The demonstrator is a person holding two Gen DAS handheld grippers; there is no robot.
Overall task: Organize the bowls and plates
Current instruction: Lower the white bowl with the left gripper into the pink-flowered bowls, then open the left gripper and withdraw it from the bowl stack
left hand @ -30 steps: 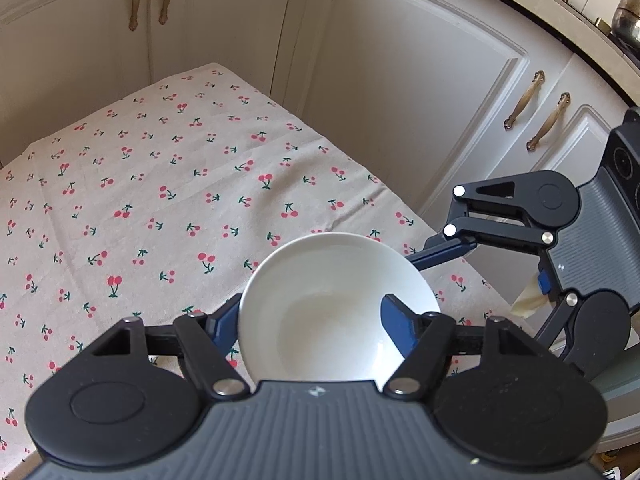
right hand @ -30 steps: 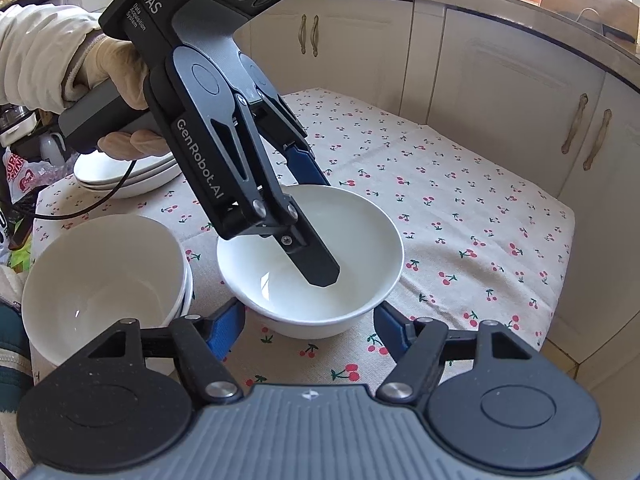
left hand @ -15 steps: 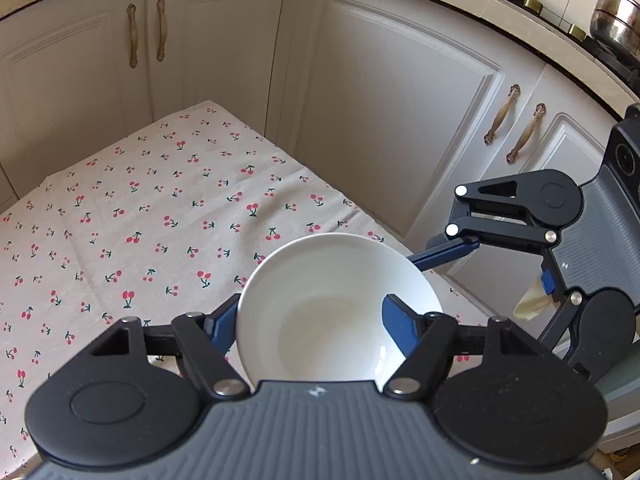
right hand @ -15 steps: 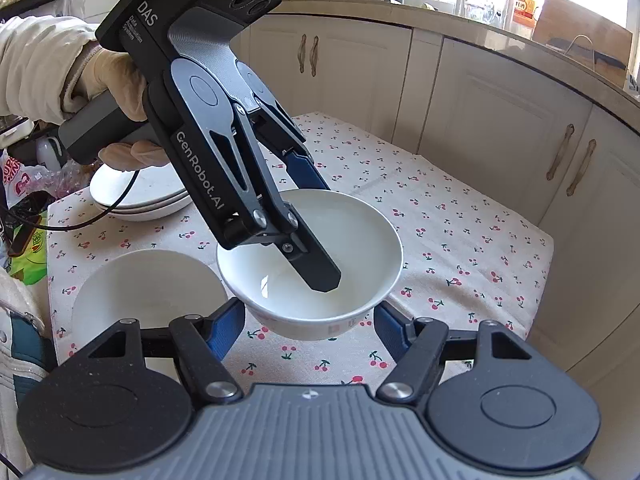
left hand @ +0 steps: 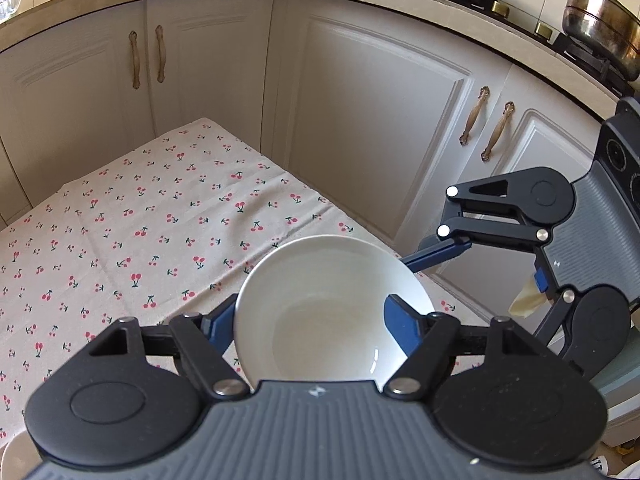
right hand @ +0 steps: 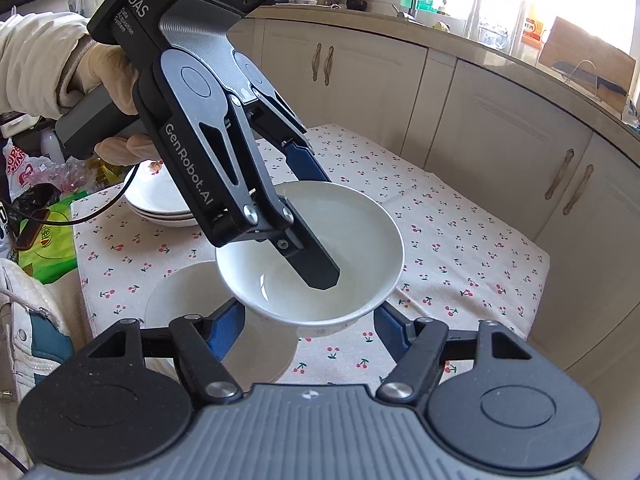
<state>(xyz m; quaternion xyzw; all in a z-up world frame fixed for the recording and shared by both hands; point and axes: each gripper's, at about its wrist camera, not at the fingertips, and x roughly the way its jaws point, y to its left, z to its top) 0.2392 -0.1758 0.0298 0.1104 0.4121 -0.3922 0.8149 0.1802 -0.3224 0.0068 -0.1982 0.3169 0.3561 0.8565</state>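
A white bowl (left hand: 332, 312) (right hand: 320, 252) hangs in the air above the cherry-print tablecloth (left hand: 140, 232). My left gripper (left hand: 316, 312) (right hand: 304, 216) is shut on its rim, one finger inside and one outside. My right gripper (right hand: 308, 320) is open and empty, its blue fingertips just below and either side of the bowl; it also shows in the left wrist view (left hand: 448, 248). A second white bowl (right hand: 188, 300) sits on the table under the lifted one. A stack of white plates (right hand: 156, 200) lies at the table's far left.
White kitchen cabinets (left hand: 360, 120) stand close behind the table's far and right edges. Bags and packets (right hand: 44, 220) crowd the left side off the table. A metal pot (left hand: 600, 28) stands on the stove at the upper right.
The left gripper has lifted the bowl higher off the table. The right gripper has risen with it. The table looks further below in both views.
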